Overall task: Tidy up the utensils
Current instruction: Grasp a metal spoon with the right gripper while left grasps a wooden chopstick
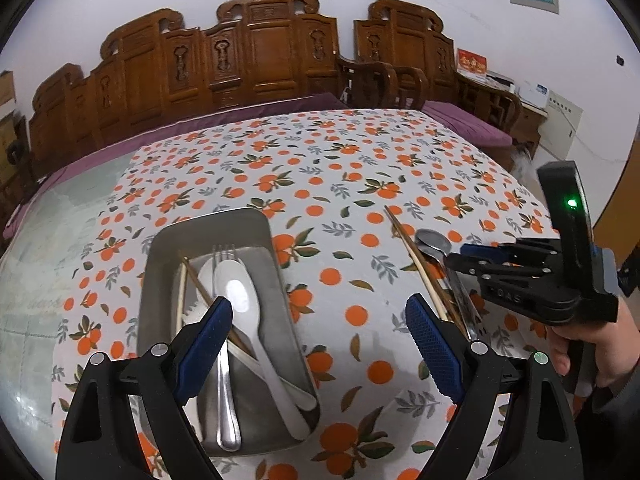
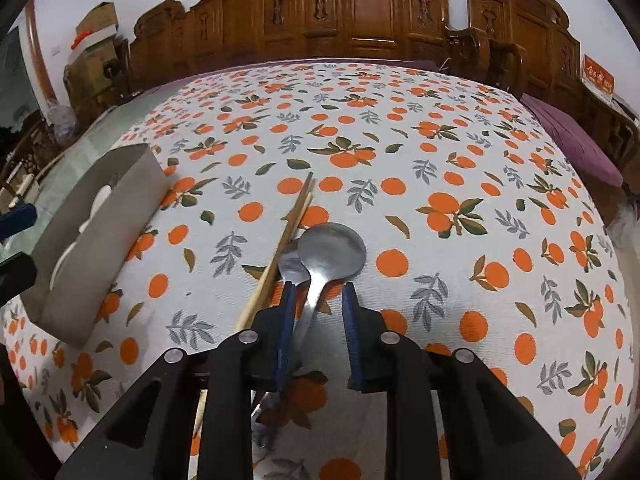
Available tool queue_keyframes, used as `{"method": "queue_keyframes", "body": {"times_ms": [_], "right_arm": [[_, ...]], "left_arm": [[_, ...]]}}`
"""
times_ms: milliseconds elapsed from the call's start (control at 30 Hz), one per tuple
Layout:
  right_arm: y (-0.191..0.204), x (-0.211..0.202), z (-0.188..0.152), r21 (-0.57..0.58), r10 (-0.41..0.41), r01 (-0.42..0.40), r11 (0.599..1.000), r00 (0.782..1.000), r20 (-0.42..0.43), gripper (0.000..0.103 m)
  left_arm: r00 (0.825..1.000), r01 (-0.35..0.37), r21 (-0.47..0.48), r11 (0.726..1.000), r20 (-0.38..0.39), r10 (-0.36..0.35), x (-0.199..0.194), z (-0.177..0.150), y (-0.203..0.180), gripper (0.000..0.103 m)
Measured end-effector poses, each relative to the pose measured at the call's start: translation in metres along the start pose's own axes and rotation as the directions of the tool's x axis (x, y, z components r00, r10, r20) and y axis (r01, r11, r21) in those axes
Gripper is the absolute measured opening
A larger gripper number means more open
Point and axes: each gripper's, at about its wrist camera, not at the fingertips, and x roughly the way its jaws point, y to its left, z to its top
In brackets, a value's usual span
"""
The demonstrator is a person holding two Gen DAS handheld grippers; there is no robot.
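A: Spoons first. The big spoon lies on the cloth that covers the counter, bowl pointing away from the right gripper. Its handle runs back between the blue pads.

B: Gripped?

A: Not that I can see. The jaws stand narrow with the handle between them; the handle lies close by the left pad, and the right pad stands clear of it.

B: No earlier picture, so that is all I would say too. What lies beside it?

A: A small spoon, its bowl partly under the big one, just to the left. Left of that, two chopsticks lie side by side, tips pointing away. From the left wrist view they are at the right, near the right gripper, which a hand holds.

B: And the tray?

A: The metal tray sits well to the left of the spoons, on the same cloth. In it lie a fork, a white spoon, a second white utensil crossing beneath, and chopsticks slanting under them.

B: Left gripper?

A: Wide open, nothing between its jaws. Its left pad hangs over the tray, its right pad over bare cloth.

B: Behind?

A: Carved wooden benches with purple cushions, against a pale wall.
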Motion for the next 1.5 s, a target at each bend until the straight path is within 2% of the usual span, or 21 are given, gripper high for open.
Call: {"method": "queue_keyframes", "body": {"times_ms": [233, 333, 400, 533, 833, 1167, 1267, 1433, 1500], "right_arm": [[0.004, 0.014, 0.002, -0.047, -0.068, 0.066, 0.997, 0.997, -0.034, 0.024], [0.003, 0.015, 0.003, -0.048, -0.071, 0.068, 0.996, 0.997, -0.043, 0.023], [0.000, 0.015, 0.004, -0.042, -0.072, 0.070, 0.997, 0.996, -0.048, 0.013], [-0.013, 0.012, 0.005, -0.017, -0.067, 0.066, 0.998, 0.996, -0.061, 0.007], [-0.040, -0.003, 0.012, 0.034, -0.046, 0.047, 0.998, 0.999, -0.018, 0.007], [-0.054, -0.003, 0.009, 0.046, -0.037, 0.038, 0.998, 0.999, -0.019, 0.007], [-0.054, -0.006, 0.009, 0.051, -0.023, 0.024, 0.998, 1.000, -0.011, 0.007], [-0.050, -0.008, 0.011, 0.047, -0.006, 0.006, 0.999, 1.000, -0.001, 0.007], [-0.048, -0.007, 0.011, 0.042, -0.005, 0.005, 0.999, 1.000, -0.003, 0.007]], "left_arm": [[1.000, 0.001, 0.018, 1.000, -0.009, -0.001, 0.001, -0.003, -0.009, 0.085], [1.000, 0.005, 0.011, 1.000, -0.015, -0.005, 0.002, -0.003, -0.009, 0.085], [1.000, 0.006, 0.014, 1.000, -0.018, -0.006, 0.002, -0.003, -0.014, 0.085], [1.000, 0.014, 0.025, 1.000, -0.028, -0.014, 0.006, -0.004, -0.024, 0.085], [0.996, 0.039, 0.045, 0.998, -0.079, -0.036, 0.030, -0.005, -0.055, 0.085], [0.987, 0.010, 0.113, 0.994, -0.161, 0.008, 0.071, -0.019, -0.089, 0.085], [0.984, -0.011, 0.135, 0.991, -0.177, 0.035, 0.081, -0.021, -0.091, 0.075], [0.982, 0.005, 0.094, 0.996, -0.187, 0.013, 0.086, -0.018, -0.082, 0.064], [0.982, 0.013, 0.091, 0.996, -0.189, 0.005, 0.088, -0.016, -0.081, 0.054]]}}
